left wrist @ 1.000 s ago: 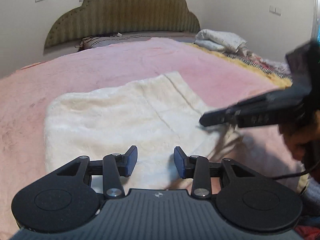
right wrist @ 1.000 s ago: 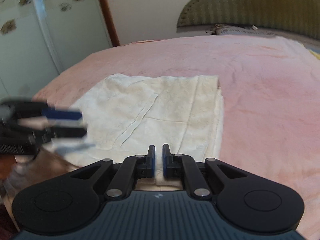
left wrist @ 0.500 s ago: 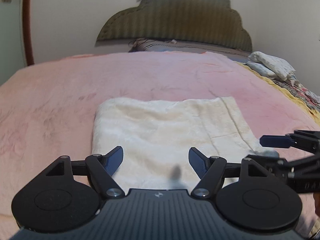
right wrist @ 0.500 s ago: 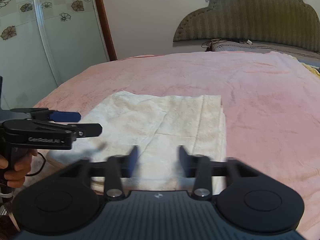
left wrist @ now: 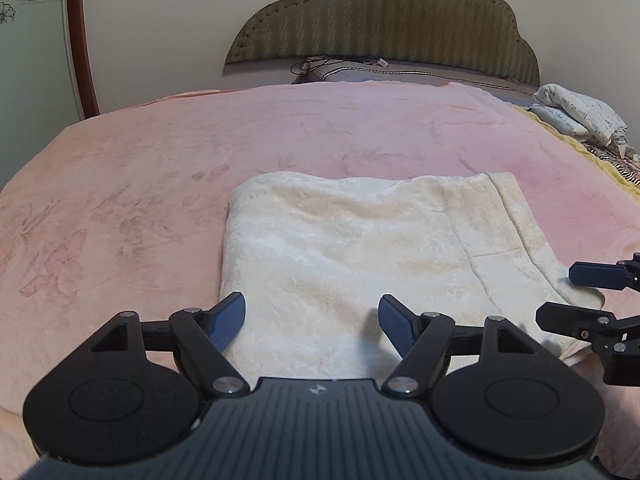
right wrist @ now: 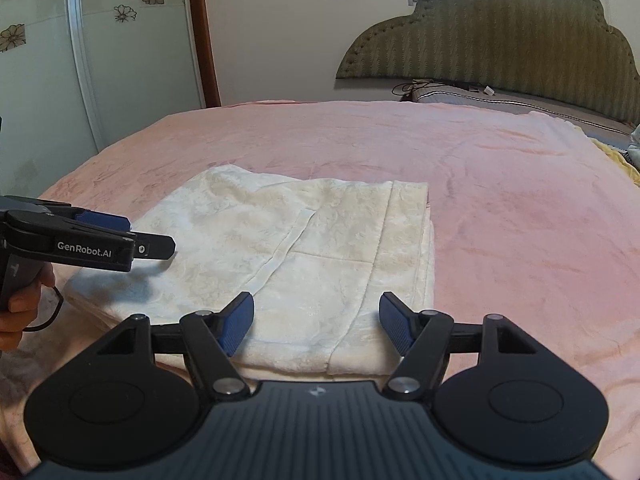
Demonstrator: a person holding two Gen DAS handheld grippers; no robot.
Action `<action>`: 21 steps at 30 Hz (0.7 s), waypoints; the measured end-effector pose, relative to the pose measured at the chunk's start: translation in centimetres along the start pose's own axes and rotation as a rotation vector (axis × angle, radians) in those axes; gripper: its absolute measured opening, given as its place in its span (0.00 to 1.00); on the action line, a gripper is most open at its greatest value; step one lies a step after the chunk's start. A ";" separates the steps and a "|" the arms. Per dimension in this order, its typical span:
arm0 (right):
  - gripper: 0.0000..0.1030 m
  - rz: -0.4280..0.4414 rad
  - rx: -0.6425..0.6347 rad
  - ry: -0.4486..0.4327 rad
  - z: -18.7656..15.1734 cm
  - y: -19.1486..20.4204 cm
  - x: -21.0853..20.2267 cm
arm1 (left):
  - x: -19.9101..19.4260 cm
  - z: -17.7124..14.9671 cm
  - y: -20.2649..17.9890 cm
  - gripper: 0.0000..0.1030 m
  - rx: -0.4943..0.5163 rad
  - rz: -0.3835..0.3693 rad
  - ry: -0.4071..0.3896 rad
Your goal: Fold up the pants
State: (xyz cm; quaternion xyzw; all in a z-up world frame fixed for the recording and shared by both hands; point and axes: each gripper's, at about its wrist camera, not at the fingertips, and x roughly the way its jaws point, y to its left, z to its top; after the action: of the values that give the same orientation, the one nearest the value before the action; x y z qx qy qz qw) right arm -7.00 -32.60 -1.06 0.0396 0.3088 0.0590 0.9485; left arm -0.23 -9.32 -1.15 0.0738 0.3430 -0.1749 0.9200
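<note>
The cream pants lie folded into a flat rectangle on the pink bed cover; they also show in the right wrist view. My left gripper is open and empty, hovering just above the near edge of the pants. My right gripper is open and empty above the near right part of the fold. The right gripper shows at the right edge of the left wrist view. The left gripper shows at the left of the right wrist view.
A green padded headboard stands at the far end with a grey pillow and cables. Folded white bedding lies at the far right. A glass door with flower prints stands to the left of the bed.
Both grippers have opened wide and drawn back from the pants. The right gripper was shut a second ago. The pants stay lying flat and folded.
</note>
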 end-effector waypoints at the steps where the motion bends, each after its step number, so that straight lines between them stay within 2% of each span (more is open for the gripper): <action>1: 0.67 0.000 -0.001 0.001 0.0 0.0 0.0 | 0.0 0.0 0.1 0.74 -0.001 0.001 0.001; 7: 0.67 -0.005 0.028 0.006 0.3 -0.9 0.4 | -0.3 0.2 1.4 0.84 -0.026 0.023 -0.013; 9: 0.67 -0.009 0.051 0.004 0.4 -1.6 0.6 | -0.4 0.4 2.2 0.92 -0.044 0.026 -0.019; 10: 0.67 -0.015 0.067 0.006 0.4 -2.0 0.7 | -0.4 0.5 2.6 0.92 -0.053 0.019 -0.016; 14: 0.67 0.004 0.152 0.028 0.2 -4.4 1.9 | 0.3 1.1 5.3 0.91 -0.114 -0.087 0.036; 18: 0.67 0.079 0.280 0.053 0.0 -7.7 3.4 | 2.0 1.5 8.3 0.89 -0.211 -0.181 0.090; 21: 0.67 0.208 0.387 0.084 -0.3 -10.7 4.9 | 4.1 1.7 10.2 0.89 -0.295 -0.298 0.155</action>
State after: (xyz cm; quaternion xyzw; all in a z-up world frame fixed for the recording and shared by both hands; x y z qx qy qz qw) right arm -2.33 -42.55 -5.32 0.2498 0.3478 0.0978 0.8984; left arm 7.49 -1.36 -2.45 -0.0999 0.4417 -0.2508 0.8556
